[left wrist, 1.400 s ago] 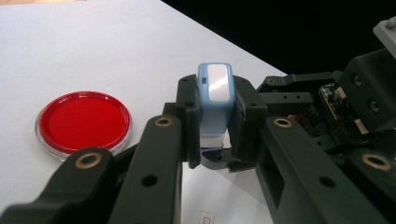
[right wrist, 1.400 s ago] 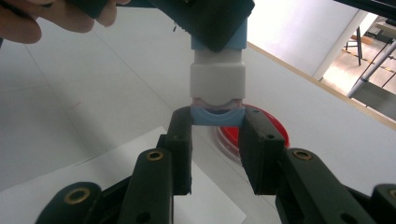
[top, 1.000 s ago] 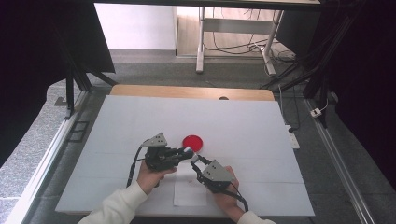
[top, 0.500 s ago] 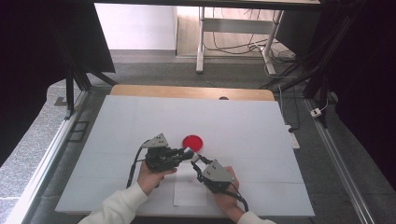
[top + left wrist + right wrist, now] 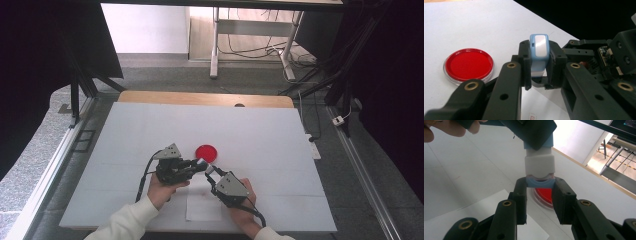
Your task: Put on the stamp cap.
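Note:
A small blue and white stamp (image 5: 201, 163) (image 5: 538, 48) hangs just above the table between both grippers. My left gripper (image 5: 199, 164) (image 5: 539, 68) is shut on its light blue upper end. The stamp's white middle (image 5: 539, 165) stays bare. My right gripper (image 5: 208, 170) (image 5: 539, 188) is shut on the blue cap (image 5: 540, 183) at the lower end, its jaws pressing either side. A red disc in a clear round dish (image 5: 206, 152) (image 5: 468, 64) (image 5: 544, 195) lies on the table just beyond the stamp.
A white sheet of paper (image 5: 203, 208) (image 5: 481, 205) lies by the near edge of the white tabletop (image 5: 260, 135), under the grippers. A wooden strip (image 5: 200, 98) runs along the far edge. Black stands and cables surround the table.

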Demonstrator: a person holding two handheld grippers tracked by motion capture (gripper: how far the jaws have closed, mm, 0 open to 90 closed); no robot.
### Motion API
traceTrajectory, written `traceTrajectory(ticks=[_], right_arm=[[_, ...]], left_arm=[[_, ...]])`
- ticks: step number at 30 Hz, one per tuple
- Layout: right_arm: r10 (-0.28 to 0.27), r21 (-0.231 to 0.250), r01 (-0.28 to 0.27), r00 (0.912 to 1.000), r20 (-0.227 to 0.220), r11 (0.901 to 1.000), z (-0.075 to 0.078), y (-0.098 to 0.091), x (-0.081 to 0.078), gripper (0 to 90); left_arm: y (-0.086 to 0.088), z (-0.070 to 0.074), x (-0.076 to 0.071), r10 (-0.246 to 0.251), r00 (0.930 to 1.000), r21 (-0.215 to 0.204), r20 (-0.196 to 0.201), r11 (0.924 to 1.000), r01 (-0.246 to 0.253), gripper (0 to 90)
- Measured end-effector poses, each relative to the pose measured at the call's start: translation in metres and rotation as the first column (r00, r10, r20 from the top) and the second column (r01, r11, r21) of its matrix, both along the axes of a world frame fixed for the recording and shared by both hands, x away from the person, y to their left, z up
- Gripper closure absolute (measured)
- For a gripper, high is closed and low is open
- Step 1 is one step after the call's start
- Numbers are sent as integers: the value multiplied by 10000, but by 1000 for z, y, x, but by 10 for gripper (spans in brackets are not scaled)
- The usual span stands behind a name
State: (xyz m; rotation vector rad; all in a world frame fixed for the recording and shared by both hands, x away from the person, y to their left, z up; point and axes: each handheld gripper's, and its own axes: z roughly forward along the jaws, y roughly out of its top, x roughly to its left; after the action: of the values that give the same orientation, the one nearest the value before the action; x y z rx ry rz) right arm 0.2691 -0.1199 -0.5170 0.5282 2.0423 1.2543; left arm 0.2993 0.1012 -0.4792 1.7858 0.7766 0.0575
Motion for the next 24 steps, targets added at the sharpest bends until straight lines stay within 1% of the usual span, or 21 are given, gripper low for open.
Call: traceTrajectory(ticks=[3,7,9,10,11,12,13,15,20,24], right_arm=[[1,0,-1,10000,29,10000,1,0,0,666],[54,93,-53,10000,-9,9999,2,0,0,667],[34,-34,-34,10000,64,10000,3,0,-1,668],[137,-35,-137,9999,68,9999,3,0,-1,668],[133,-154,-131,9998,125,9998,2,1,-2,668],[121,-222,-117,9998,175,9997,2,2,-3,669],[137,-184,-135,9998,124,9997,2,1,-2,668],[140,-202,-137,9998,168,9997,2,1,-2,669],[143,-253,-140,9998,104,9996,3,1,-2,668],[165,-298,-162,9998,124,9994,2,1,-2,666]], left_arm=[[0,0,0,-39,10000,-60,-8,10000,39,758],[1,-3,2,-144,9997,-224,-216,9997,139,758],[1,-6,4,-250,9987,-370,-436,9990,233,759],[1,-7,4,-265,9983,-417,-523,9988,243,759],[1,-7,5,-286,9980,-432,-561,9987,262,760],[1,-7,5,-288,9980,-434,-567,9987,264,759],[1,-7,5,-280,9981,-444,-554,9987,256,759],[1,-7,4,-258,9985,-450,-487,9987,236,759],[-1,-7,3,-236,9988,-327,-430,9992,222,760],[-1,-7,3,-206,9987,-292,-464,9994,193,759]])
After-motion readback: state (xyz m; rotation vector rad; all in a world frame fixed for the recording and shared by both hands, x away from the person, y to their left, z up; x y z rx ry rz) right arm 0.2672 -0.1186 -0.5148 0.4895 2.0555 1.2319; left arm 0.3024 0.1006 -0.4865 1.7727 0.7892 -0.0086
